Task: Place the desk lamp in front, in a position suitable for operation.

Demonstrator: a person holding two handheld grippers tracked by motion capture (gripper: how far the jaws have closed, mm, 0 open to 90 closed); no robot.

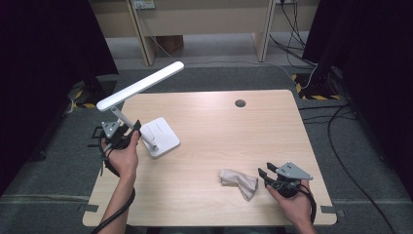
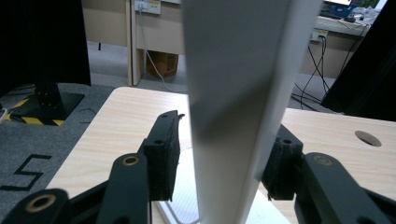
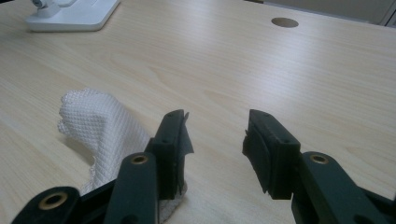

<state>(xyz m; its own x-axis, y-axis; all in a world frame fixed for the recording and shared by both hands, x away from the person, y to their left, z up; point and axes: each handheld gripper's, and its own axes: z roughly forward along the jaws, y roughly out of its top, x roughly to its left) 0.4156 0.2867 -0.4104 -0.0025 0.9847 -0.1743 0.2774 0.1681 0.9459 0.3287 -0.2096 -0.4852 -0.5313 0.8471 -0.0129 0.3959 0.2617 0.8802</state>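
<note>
A white desk lamp stands at the table's left, with its long head [image 1: 141, 84] slanting up over its flat base [image 1: 163, 136]. My left gripper [image 1: 132, 129] is at the lamp's arm, just under the head. In the left gripper view the white arm [image 2: 238, 70] runs up between the jaws. It covers part of the right pad and a narrow gap shows at the left pad [image 2: 163, 158]. A crumpled white cloth [image 1: 238, 179] lies near the front right. My right gripper [image 1: 264, 168] rests beside it, open. The cloth [image 3: 100, 121] sits left of the jaws, with nothing between them [image 3: 217, 128].
The light wooden table [image 1: 219, 126] has a round cable hole [image 1: 240, 103] near its far edge. Dark curtains stand at both sides, and cables run over the floor at the right. A wooden desk frame stands behind the table.
</note>
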